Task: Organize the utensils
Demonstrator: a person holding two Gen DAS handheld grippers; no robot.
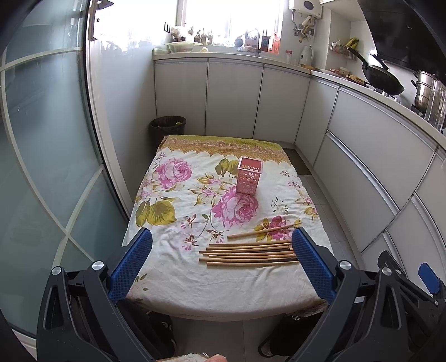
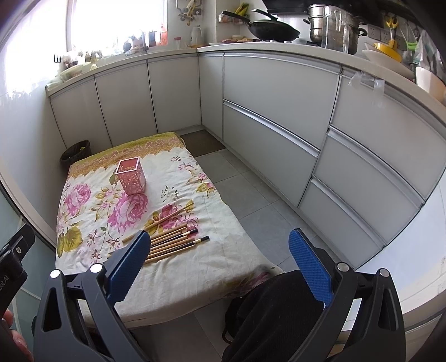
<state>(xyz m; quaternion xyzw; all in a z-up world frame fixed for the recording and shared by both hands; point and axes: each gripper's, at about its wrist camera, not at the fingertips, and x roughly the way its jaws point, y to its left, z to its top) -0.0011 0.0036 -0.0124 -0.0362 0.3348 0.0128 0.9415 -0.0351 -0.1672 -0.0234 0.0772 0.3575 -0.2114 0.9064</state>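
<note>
Home kitchen, small and L-shaped. Pale grey cabinet fronts [image 2: 267,92] run along two walls under a light countertop [image 1: 329,73]. On the hob: black wok [image 2: 274,30] and stacked steel pots [image 2: 334,26]. White thermos jug [image 1: 306,55], jars and bottles crowd the sill beneath a bright window [image 1: 228,19]. Wall-mounted water heater [image 1: 305,7] in the corner. Plates and bowls [image 2: 390,60] piled at the counter's far right, wall sockets [image 2: 376,30] behind. Dark waste bin [image 1: 167,131] on the grey tiled floor [image 2: 251,195]. Frosted glass sliding door [image 1: 41,139] on the left. Low table under a floral cloth [image 1: 178,211] stands mid-floor
</note>
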